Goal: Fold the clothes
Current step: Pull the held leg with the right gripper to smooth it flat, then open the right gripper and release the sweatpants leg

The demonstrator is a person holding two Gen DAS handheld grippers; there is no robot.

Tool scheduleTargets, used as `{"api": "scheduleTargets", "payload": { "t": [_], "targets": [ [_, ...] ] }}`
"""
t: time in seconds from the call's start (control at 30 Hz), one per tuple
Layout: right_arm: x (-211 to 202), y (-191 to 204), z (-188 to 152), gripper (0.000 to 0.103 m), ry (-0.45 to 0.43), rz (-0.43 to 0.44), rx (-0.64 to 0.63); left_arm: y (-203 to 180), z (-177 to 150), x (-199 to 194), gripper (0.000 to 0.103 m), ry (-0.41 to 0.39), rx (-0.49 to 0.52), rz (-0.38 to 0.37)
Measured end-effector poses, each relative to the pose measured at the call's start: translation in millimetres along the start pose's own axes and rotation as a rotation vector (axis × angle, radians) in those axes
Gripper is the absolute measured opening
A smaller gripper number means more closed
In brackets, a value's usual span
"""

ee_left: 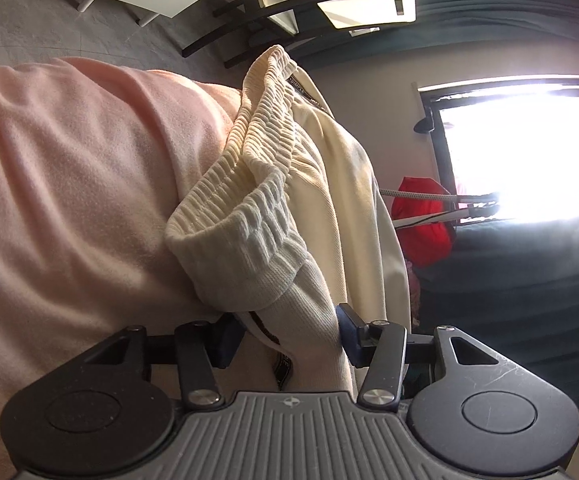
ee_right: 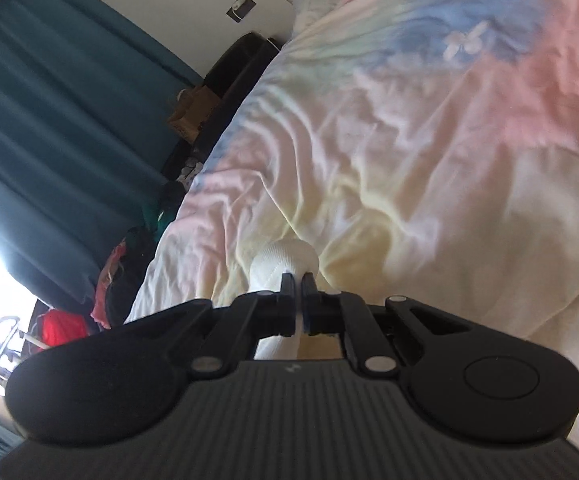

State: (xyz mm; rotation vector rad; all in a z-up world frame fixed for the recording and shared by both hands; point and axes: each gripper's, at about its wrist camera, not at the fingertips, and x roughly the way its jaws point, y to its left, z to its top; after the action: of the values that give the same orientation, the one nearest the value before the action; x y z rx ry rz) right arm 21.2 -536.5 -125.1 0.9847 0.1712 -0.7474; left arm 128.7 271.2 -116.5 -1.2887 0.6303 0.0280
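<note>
Cream garment (ee_left: 321, 184), ribbed elastic waistband (ee_left: 245, 184) bunched up top, is hanging between the two claws above the bed, not lying flat yet. Left gripper (ee_left: 289, 340) is sitting with its pads apart and a thick fold of cream cloth running between them; both pads look to be touching the cloth, so I'm reading it as a loose hold on a fat bunch, but whether it's really clamping, I cannot tell. Right gripper (ee_right: 298, 300) is pressed nearly together, pinching a thin bit of white-cream fabric (ee_right: 285, 264) that's bulging out past the fingertips; almost certainly the same garment, though neither view is showing the span between. Pink cloth (ee_left: 69, 200) is filling the left side of the left view, just beside the cream piece. Pastel tie-dye duvet (ee_right: 429, 140) is lying wrinkled below the right claw. My read: we're mid-carry, getting the piece spread for laying down. To do it well: keep both grips firm, pull the claws apart until the held edge is going taut, lower it flat onto a smooth part of the duvet. Risk I'm seeing: the left hold is on a bulky wad, so layers may be slipping or folding unevenly. Red bag (ee_left: 421, 224) by the window (ee_left: 529, 144) is well apart, irrelevant.
</note>
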Motion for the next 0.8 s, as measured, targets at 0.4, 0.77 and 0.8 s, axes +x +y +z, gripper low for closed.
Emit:
{"api": "scheduleTargets", "payload": {
  "t": [0.4, 0.77, 0.8],
  "targets": [
    [0, 8, -11, 0.006, -0.02, -0.068, -0.112, -9, 3, 22, 0.069, 0.052, 0.096, 0.039],
    [3, 1, -12, 0.006, -0.022, -0.12, -0.122, -44, 6, -20, 0.025, -0.021, 0.258, 0.037],
    [5, -2, -11, 0.006, -0.014, -0.121, -0.107, -47, 8, -28, 0.022, -0.049, 0.262, 0.01]
  ]
}}
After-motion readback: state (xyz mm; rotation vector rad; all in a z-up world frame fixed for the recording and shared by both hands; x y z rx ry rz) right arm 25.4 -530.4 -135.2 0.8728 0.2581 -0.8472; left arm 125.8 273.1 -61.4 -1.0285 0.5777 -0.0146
